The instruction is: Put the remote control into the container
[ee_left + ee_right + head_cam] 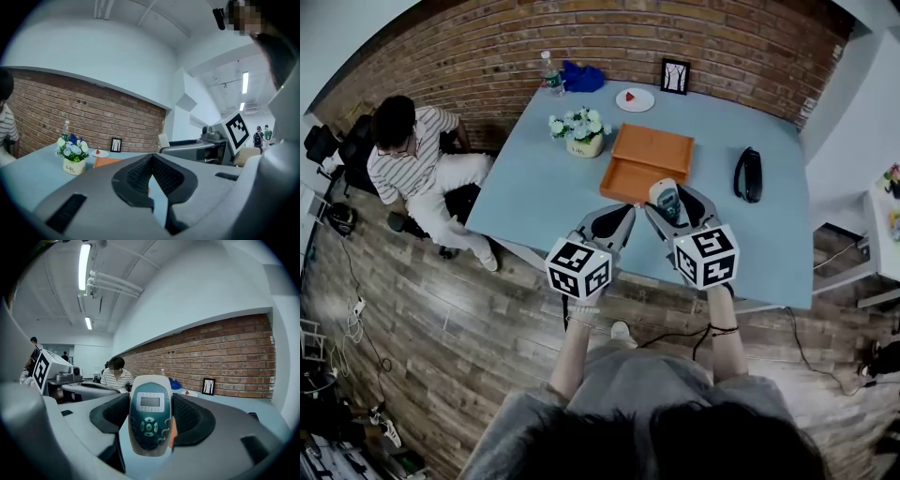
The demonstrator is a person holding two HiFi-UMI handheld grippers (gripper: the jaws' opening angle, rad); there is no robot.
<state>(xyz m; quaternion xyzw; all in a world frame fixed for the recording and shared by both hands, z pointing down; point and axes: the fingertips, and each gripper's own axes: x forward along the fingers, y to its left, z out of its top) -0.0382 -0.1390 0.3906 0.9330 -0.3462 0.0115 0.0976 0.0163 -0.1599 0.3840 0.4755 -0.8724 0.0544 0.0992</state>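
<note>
1. Between the jaws of the right tool, just right of centre in the head view, sits the remote control. It is white with a teal face, a small screen and a ring of buttons below it. Both pads press its long sides, and its buttons face the tool's camera.
2. Held this way, the remote control hangs over the near edge of the pale blue counter. It is just below the orange container in the frame and not inside it.
3. Just left of the right tool is the left tool. Its jaws are drawn narrow, with the pads meeting at the tips and nothing gripped. Only a wedge of counter shows between them.
4. Up and left of the container stands a flower pot.
5. Farther up are a white plate and a framed picture near the brick wall, with a bottle and a blue cloth to their left.
6. Right of the container, well apart from it, lies a black handset.
7. At the frame's left, a person in a striped shirt sits beside the counter.
</note>
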